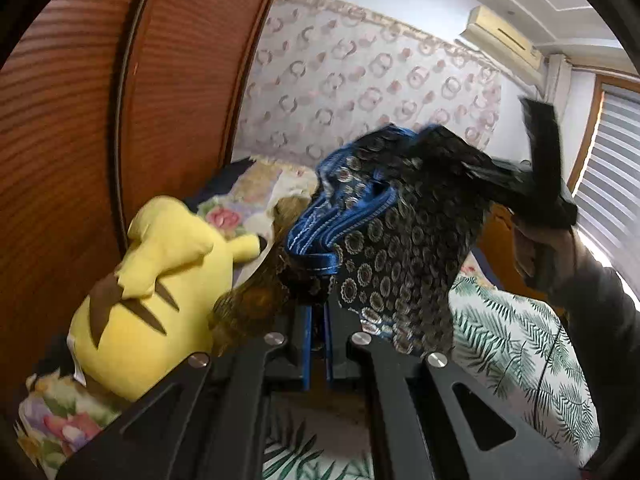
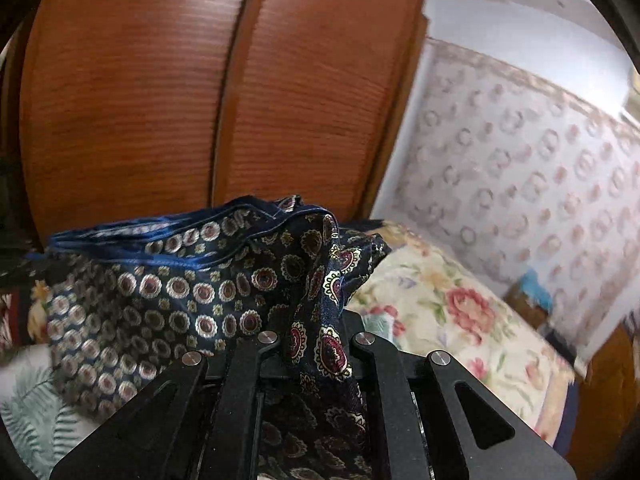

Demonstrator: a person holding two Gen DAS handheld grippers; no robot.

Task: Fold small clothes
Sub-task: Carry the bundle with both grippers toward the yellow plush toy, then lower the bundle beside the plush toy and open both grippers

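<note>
A dark navy garment with round medallion print and a blue waistband hangs in the air, stretched between both grippers. My left gripper is shut on one end of it, its blue fingers pinching the cloth by the waistband. At the right of the left wrist view, my right gripper is shut on the other end, held by a person's hand. In the right wrist view the garment drapes over my right gripper and hides its fingertips; the cloth runs off to the left.
A yellow plush toy lies by the wooden wardrobe. Below is a bed with a palm-leaf sheet and a floral blanket. An air conditioner and window blinds are at the right.
</note>
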